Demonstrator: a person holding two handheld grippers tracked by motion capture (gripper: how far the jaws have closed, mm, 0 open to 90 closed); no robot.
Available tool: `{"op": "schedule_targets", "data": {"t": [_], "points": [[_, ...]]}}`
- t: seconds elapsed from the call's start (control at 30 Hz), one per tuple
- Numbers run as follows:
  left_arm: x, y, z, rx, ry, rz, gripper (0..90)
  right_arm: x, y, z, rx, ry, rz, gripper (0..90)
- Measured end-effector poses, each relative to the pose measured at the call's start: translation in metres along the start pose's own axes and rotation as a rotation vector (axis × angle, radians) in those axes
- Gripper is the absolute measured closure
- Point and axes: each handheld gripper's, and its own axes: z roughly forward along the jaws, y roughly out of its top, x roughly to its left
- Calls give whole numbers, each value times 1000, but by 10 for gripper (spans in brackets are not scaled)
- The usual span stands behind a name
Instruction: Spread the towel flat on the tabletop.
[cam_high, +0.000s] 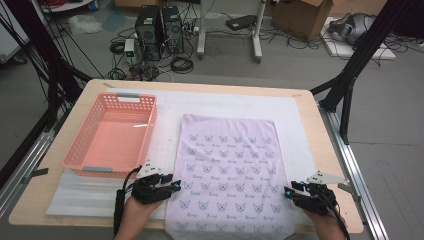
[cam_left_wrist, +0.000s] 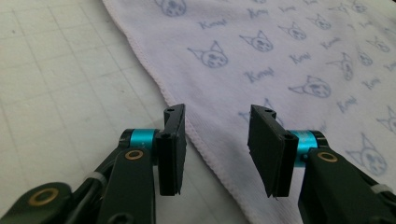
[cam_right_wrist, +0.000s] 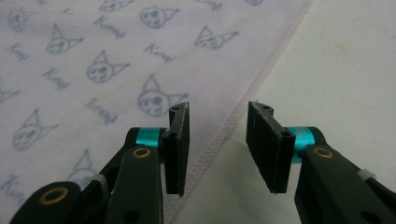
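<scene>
At the left of the high view an empty pink basket (cam_high: 111, 134) waits, probably for the lilac cat-print cloth (cam_high: 232, 172) spread flat at centre. The left gripper (cam_high: 176, 185) at lower left and the right gripper (cam_high: 287, 192) at lower right each straddle a side hem with jaws parted, grasping nothing, apparently placed to pinch both edges together.

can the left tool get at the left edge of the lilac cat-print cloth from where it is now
Probably yes. The left tool stands open right over the hemmed left edge of the lilac cat-print cloth, which lies flat on the white mat. Nothing lies between its jaws and the hem, and the pink plastic basket sits well clear.
</scene>
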Motion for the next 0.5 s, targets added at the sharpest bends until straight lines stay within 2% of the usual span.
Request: {"op": "schedule_targets", "data": {"t": [0.1, 0.23, 0.27, 0.3, 0.33, 0.37, 0.4, 0.43, 0.5], "points": [[-5, -5, -4, 1, 0, 4, 557, 3, -8, -1, -28, -4, 6, 603], [-11, -10, -9, -3, 6, 4, 561, 5, -12, -5, -26, -31, -3, 712], [-12, -12, -9, -1, 12, 10, 586, 6, -13, -7, -24, -31, -4, 765], [-14, -13, -10, 2, 23, 20, 650, 5, -14, -8, -24, -17, -4, 814], [-16, -15, -11, 3, 39, 44, 760, 6, -15, -8, -26, -12, -4, 830], [-16, -17, -11, -5, 26, 34, 840, 8, -14, -8, -23, -13, -7, 869], [-14, -16, -12, 4, 18, -3, 871, 8, -14, -7, -24, -7, -8, 874], [-14, -16, -12, 8, 14, -31, 876, 9, -14, -7, -19, -7, -5, 882], [-13, -16, -14, 14, 16, -40, 880, 7, -14, -9, -15, 4, 3, 890]]}}
